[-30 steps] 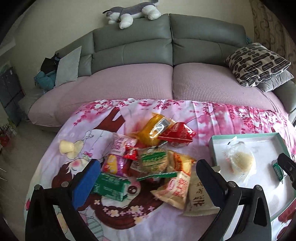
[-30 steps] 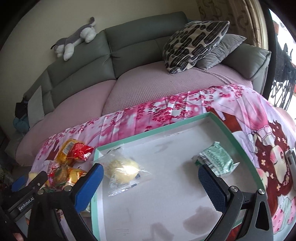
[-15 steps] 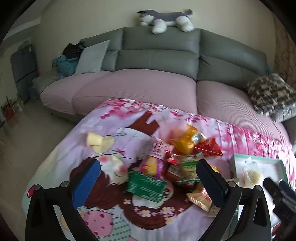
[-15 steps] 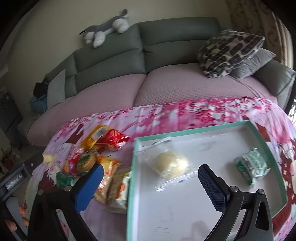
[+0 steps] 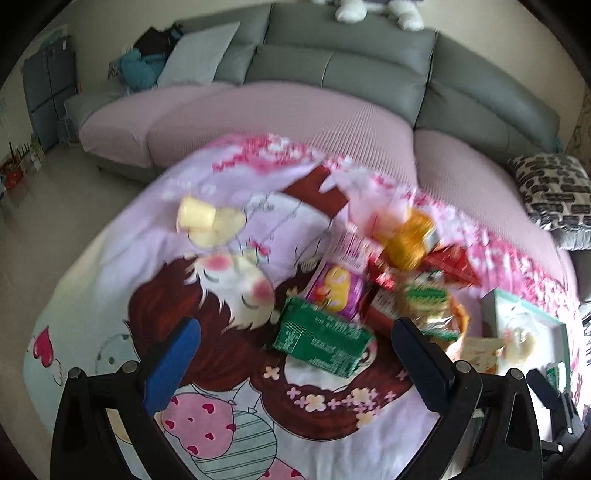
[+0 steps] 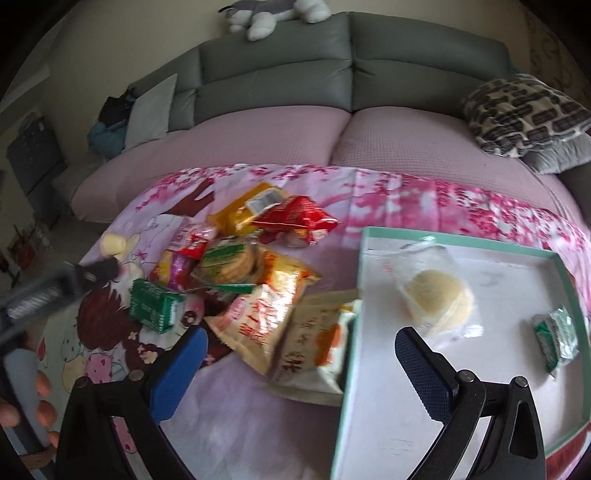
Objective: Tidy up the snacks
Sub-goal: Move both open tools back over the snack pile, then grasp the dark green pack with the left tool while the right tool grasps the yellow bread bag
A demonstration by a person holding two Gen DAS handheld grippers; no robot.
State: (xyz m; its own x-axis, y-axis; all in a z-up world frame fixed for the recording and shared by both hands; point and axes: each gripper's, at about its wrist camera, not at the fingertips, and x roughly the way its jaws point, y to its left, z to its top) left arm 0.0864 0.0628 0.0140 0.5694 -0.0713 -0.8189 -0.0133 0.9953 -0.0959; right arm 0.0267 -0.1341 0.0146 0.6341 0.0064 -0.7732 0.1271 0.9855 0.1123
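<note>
A pile of snack packets (image 6: 255, 273) lies on a pink cartoon-print cloth (image 5: 221, 280). It holds a green box (image 5: 321, 338), a purple packet (image 5: 338, 291), a yellow packet (image 5: 408, 240) and a red packet (image 6: 295, 218). A mint-rimmed white tray (image 6: 369, 240) at the right holds a clear-wrapped bun (image 6: 437, 299) and a small green packet (image 6: 556, 338). My left gripper (image 5: 295, 354) is open and empty, just before the green box. My right gripper (image 6: 301, 363) is open and empty, above a beige packet (image 6: 314, 354) at the tray's left edge.
A grey sofa (image 6: 332, 74) with pink seat covers stands behind the cloth. A patterned cushion (image 6: 524, 110) lies at its right, a plush dog (image 6: 277, 14) on its back. A pale yellow object (image 5: 195, 218) lies alone on the cloth's far left.
Both grippers have swung left. The left view turned from the tray to the pile and the cloth's left side. The right view now takes in the pile beside the tray.
</note>
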